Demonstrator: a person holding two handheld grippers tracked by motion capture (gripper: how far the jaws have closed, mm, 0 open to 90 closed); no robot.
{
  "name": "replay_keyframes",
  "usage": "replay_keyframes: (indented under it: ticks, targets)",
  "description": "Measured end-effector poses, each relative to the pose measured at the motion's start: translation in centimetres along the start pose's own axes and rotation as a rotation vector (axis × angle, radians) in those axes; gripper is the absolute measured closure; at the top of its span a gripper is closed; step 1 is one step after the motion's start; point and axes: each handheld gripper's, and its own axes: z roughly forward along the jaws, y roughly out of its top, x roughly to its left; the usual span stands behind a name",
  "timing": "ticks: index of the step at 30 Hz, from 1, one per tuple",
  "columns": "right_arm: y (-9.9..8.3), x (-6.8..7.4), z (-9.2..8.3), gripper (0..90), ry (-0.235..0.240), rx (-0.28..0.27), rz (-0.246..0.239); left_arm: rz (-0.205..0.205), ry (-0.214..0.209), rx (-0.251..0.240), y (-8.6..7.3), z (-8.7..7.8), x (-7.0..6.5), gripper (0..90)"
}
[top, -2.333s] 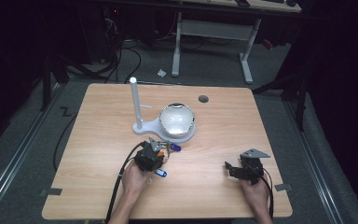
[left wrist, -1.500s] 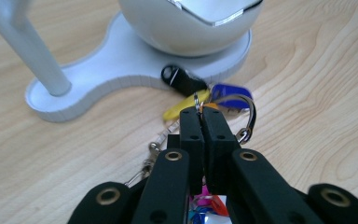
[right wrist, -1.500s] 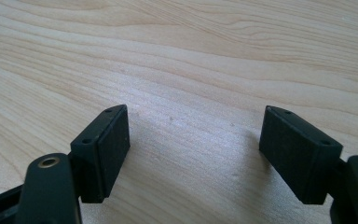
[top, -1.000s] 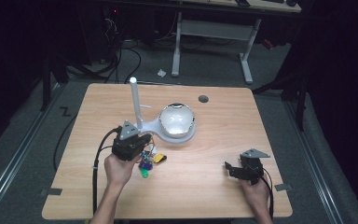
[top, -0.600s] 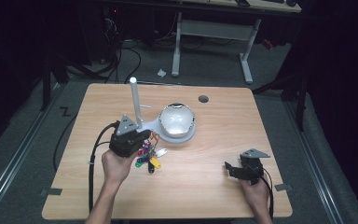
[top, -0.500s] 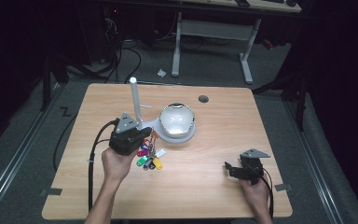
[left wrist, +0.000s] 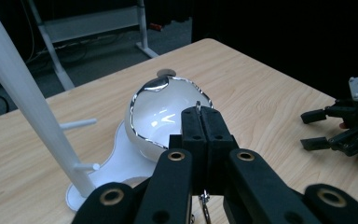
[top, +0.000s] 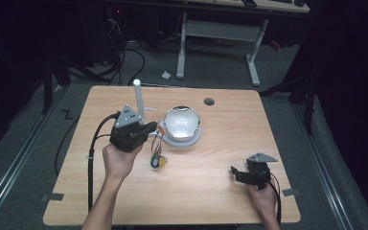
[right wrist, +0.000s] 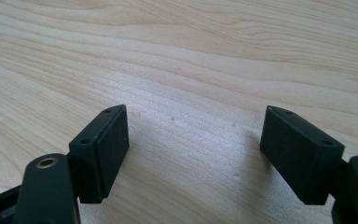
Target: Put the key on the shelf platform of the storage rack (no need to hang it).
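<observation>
Clamped tight on a thin metal key ring (left wrist: 198, 105), the left gripper (top: 149, 128) hangs in the air above the wooden table (top: 292, 129), its two black jaws pressed together with just the top of the ring poking out between their tips in the left gripper view. From that ring a bunch of keys with coloured tags (top: 157, 160) dangles below the jaws, hanging over the tabletop in front of the white stand; whether its lowest tags touch the wood cannot be told from the high view. Just beyond the closed jaws sits a glossy white dome (left wrist: 165, 114) on a flat white base (left wrist: 116, 170), and a white post (left wrist: 16, 100) with short side pegs rises from the same base at the left of that view. In the high view the person's left hand (top: 120, 160) grips the body of the gripper from below. Well apart, near the right front corner of the table, the right gripper (top: 239, 173) rests low over the wood in the person's right hand (top: 263, 201), its jaws spread wide with nothing but bare wood grain between them in the right gripper view.
</observation>
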Motion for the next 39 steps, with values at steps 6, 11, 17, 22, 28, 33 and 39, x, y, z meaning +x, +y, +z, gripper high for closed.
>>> replay_keyframes:
  ticks: [6,11,17,22,28,33,39]
  targets:
    - [0.0,0.0,0.0,23.9,0.000,0.000,0.000,-0.013,-0.023,-0.026,1.5,-0.8,0.4,90.0]
    - [0.0,0.0,0.0,23.9,0.000,0.000,-0.001,-0.004,-0.024,-0.038,2.8,-1.4,0.5,90.0]
    - [0.0,0.0,0.0,23.9,0.000,0.000,-0.001,-0.008,-0.038,-0.049,4.1,-1.7,0.7,90.0]
    - [0.0,0.0,0.0,23.8,0.001,0.000,-0.001,-0.004,-0.065,-0.054,5.6,-1.6,0.6,90.0]
    - [0.0,0.0,0.0,23.7,0.001,0.000,-0.002,-0.001,-0.092,-0.038,7.4,-0.9,0.6,90.0]
    - [0.0,0.0,0.0,23.7,0.002,0.001,-0.002,0.005,-0.107,-0.034,8.6,-0.3,0.4,90.0]
    - [0.0,0.0,0.0,23.6,0.003,0.001,-0.003,0.010,-0.117,-0.038,10.4,0.6,0.3,90.0]
